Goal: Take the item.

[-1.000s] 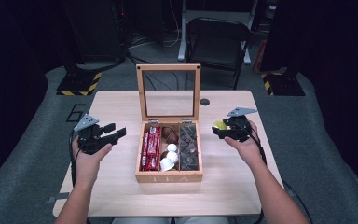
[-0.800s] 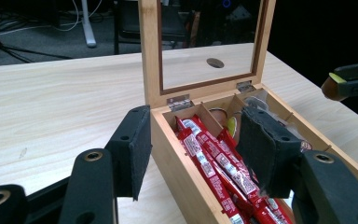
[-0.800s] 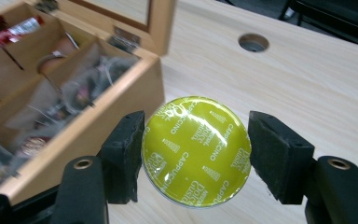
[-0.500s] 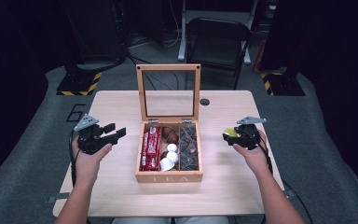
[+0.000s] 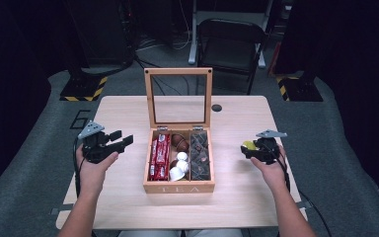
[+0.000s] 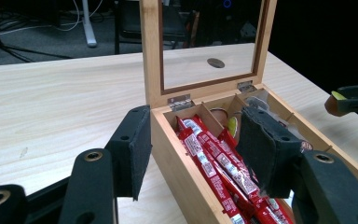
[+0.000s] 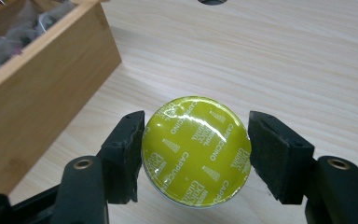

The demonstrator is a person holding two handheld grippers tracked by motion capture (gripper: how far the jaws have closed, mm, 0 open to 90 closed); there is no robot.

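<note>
A wooden tea box [image 5: 177, 187] stands mid-table with its glass lid [image 5: 178, 73] upright. It holds red packets [image 5: 159, 157], white and brown capsules [image 5: 179, 163] and dark tea bags [image 5: 200, 154]. My right gripper [image 5: 247, 148] is right of the box and low over the table. It is shut on a yellow-green capsule [image 7: 196, 150], foil face up between both pads. My left gripper [image 5: 123, 140] hovers open left of the box, nothing between its pads [image 6: 133, 154]. The left gripper view looks past them onto the red packets [image 6: 214, 163] and shows the right gripper [image 6: 354, 99] farther off.
A round dark hole [image 5: 216, 107] sits in the table behind the box. A folding chair [image 5: 232, 39] stands beyond the far edge. The box's side wall [image 7: 37, 88] is close on the left in the right gripper view. Bare wood lies on both sides of the box.
My right gripper has sunk toward the table and drifted right and nearer to me, still holding the capsule. The left gripper has stayed where it was.
</note>
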